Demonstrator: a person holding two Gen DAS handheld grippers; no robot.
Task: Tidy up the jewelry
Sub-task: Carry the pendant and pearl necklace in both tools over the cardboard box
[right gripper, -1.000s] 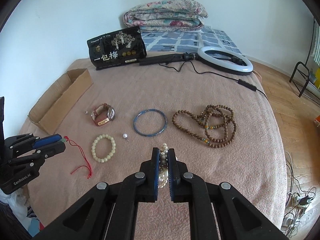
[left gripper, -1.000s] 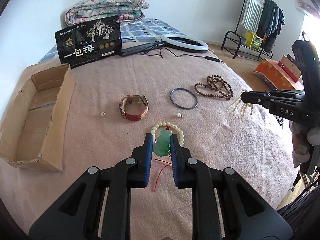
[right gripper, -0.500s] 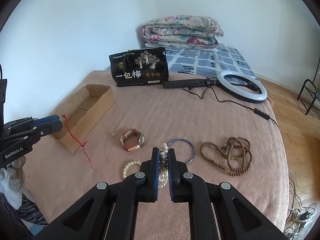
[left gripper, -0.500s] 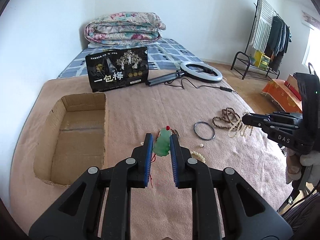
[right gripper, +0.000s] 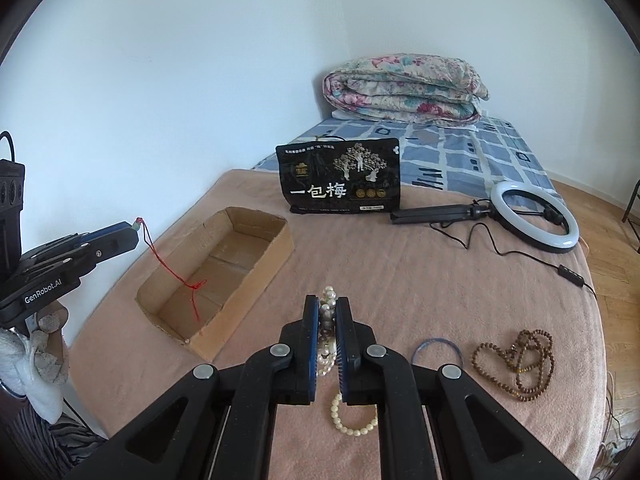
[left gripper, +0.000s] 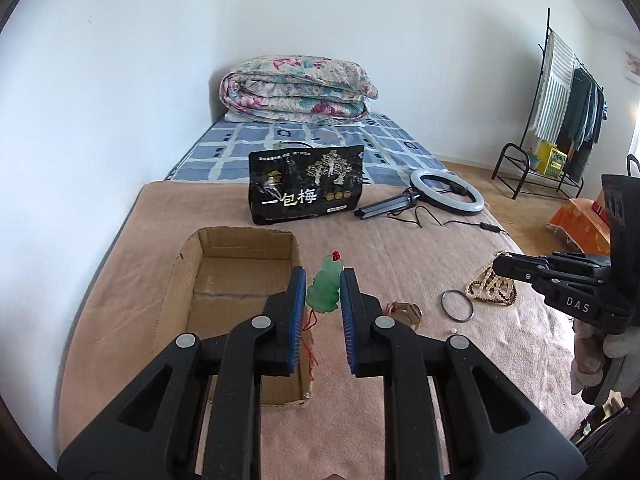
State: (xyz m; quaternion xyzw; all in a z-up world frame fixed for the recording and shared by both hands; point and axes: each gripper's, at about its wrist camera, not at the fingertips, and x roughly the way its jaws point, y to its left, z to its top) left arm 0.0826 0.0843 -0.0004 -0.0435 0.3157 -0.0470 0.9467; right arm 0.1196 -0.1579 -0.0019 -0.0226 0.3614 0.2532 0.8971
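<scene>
Above the cardboard box [left gripper: 240,280], "GenRobot.AI" left tool [left gripper: 323,280] gripping jade pendant [left gripper: 325,294]; "DAS" right tool [right gripper: 327,314] clamping pearls [right gripper: 328,312]

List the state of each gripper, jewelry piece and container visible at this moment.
left gripper: shut on the jade pendant, held above the box's near end
red cord: hanging from the pendant into the box
right gripper: shut on the pearl strand, lifted
cardboard box: open, nothing visible inside but the cord
blue bangle: lying flat on the blanket
brown bead necklace: lying loosely coiled
cream bead bracelet: lying flat
</scene>
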